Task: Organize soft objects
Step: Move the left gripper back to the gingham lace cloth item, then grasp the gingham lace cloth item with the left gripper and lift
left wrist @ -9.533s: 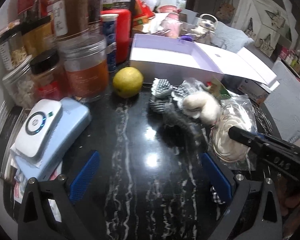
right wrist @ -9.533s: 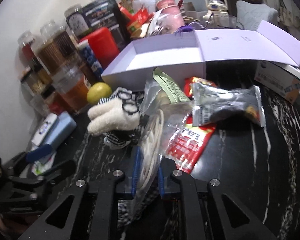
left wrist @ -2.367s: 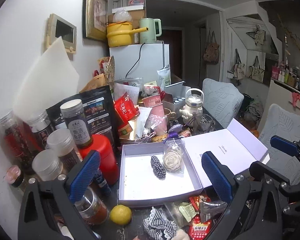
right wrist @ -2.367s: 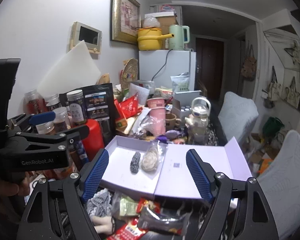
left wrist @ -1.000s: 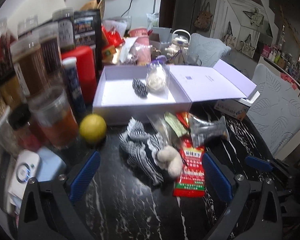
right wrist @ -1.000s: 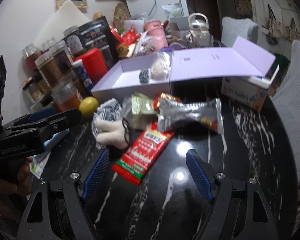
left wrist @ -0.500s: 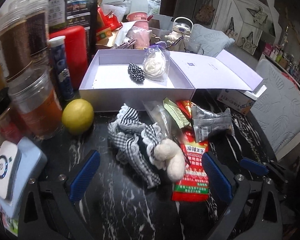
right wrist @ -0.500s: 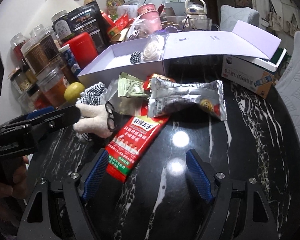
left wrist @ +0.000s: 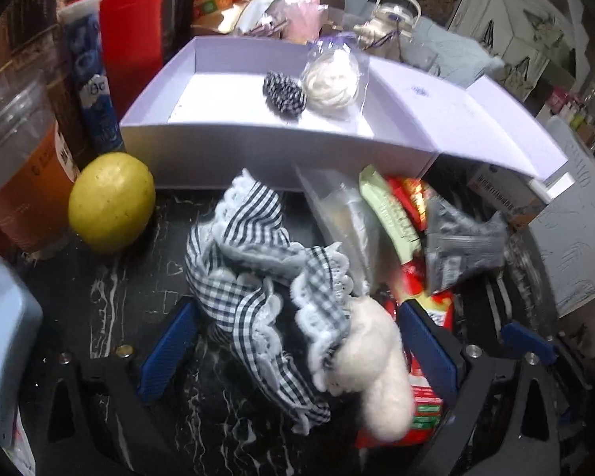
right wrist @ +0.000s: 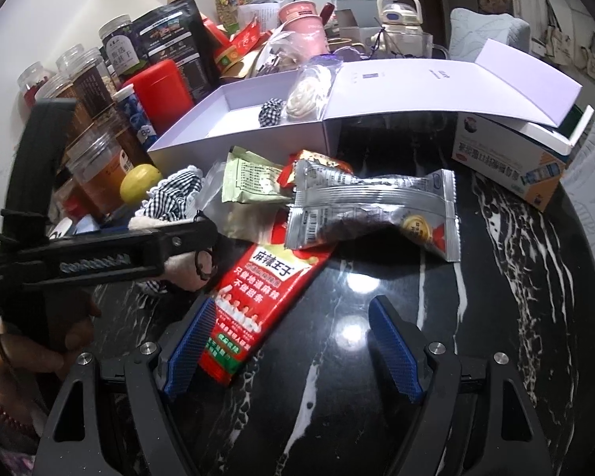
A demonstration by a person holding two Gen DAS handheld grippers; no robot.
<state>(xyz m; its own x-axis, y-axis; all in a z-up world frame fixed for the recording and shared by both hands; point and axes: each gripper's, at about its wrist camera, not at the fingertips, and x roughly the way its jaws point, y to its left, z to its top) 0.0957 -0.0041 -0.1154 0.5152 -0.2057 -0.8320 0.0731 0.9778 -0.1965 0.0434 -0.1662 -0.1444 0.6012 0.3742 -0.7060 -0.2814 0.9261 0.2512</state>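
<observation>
Now, cloth: I am looking at the checked cloth [left wrist: 254, 277] with lace edging, which is lying crumpled on the black table [left wrist: 111, 301] just in front of the box [left wrist: 258, 150], with a white plush [left wrist: 373, 361] lying against its near right side.
Left gripper: I am holding my left gripper [left wrist: 297, 353] over the cloth; its jaws are closing, the cloth and plush are sitting between the blue pads [left wrist: 170, 349], and I am seeing no pad pressing on them.
Right gripper: I am keeping my right gripper [right wrist: 293, 349] with jaws apart over bare table, its left pad just beside the red packet [right wrist: 258, 297]; nothing is lying between the pads.
Box: it is sitting open, holding a checked scrunchie [left wrist: 283, 91] and a bagged white scrunchie [left wrist: 333, 79] side by side, touching.
Packets: a silver packet [right wrist: 373, 206] and a green packet [right wrist: 250, 178] are lying on the red one's far end.
Left side: a lemon [left wrist: 111, 202] is resting near the cloth, beside a jar [left wrist: 16, 162].
Hand: the hand [right wrist: 39, 337] is gripping the left gripper's handle.
</observation>
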